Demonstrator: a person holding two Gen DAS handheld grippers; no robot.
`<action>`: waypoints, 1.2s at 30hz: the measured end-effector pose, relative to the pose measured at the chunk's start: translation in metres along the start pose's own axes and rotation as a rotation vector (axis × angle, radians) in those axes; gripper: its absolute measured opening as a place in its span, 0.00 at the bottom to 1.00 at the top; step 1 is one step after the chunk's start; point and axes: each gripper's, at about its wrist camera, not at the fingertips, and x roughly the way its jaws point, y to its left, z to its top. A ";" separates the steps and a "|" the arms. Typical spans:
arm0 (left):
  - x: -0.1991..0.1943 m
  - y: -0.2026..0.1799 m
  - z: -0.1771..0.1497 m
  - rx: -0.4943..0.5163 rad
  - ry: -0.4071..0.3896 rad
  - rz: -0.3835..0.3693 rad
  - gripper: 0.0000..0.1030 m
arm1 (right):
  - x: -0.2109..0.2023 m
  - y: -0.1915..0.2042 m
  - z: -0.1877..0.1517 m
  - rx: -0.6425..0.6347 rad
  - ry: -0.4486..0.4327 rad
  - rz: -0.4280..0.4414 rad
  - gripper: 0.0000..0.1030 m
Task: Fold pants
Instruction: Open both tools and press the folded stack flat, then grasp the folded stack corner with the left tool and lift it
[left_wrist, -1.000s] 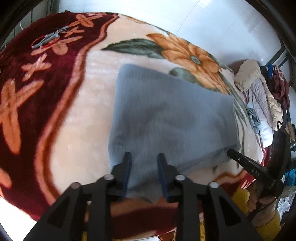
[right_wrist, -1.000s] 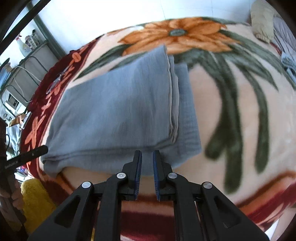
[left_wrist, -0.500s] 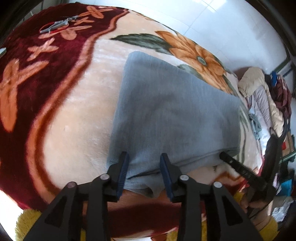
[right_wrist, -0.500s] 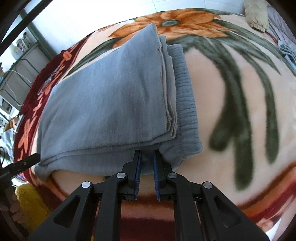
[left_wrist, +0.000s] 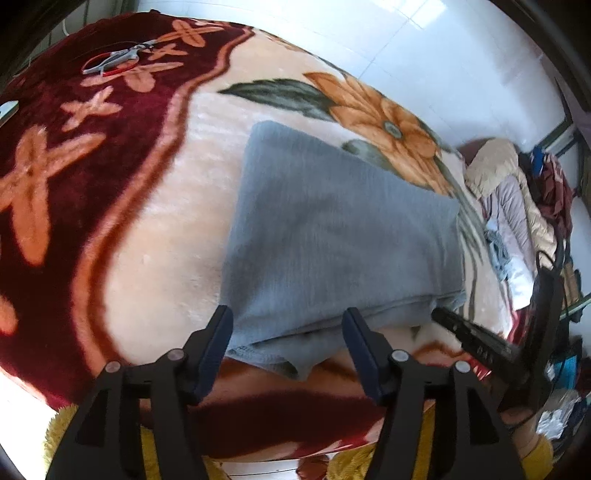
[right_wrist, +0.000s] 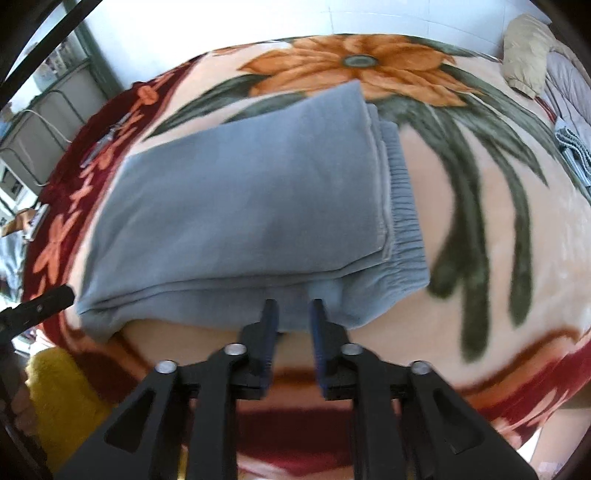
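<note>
The grey-blue soft cotton pants (left_wrist: 340, 236) (right_wrist: 251, 206) were seen lying folded into a flat rectangle on the plush cream blanket with orange flowers and a dark red border (left_wrist: 155, 229) (right_wrist: 480, 206). The ribbed elastic waistband (right_wrist: 404, 206) was left showing beyond the folded legs on the right side. The left gripper (left_wrist: 287, 326) was held with its blue-padded fingers spread wide, and the near edge of the pants was framed between them with nothing pinched. The right gripper (right_wrist: 291, 312) was held at the near edge by the waistband corner, its fingers parted by a narrow gap; whether cloth was caught there could not be told. A pair of red-handled metal scissors (left_wrist: 110, 62) was seen lying on the red border, well apart from the pants.
</note>
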 end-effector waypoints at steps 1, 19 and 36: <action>-0.002 0.001 0.001 -0.001 -0.004 0.003 0.65 | -0.003 0.001 -0.001 0.004 -0.001 0.010 0.31; 0.006 0.022 0.036 -0.068 -0.058 0.058 0.73 | -0.006 -0.006 -0.022 0.011 0.017 0.103 0.38; 0.037 0.029 0.028 -0.089 0.012 -0.013 0.72 | 0.001 -0.017 -0.024 0.035 0.036 0.139 0.38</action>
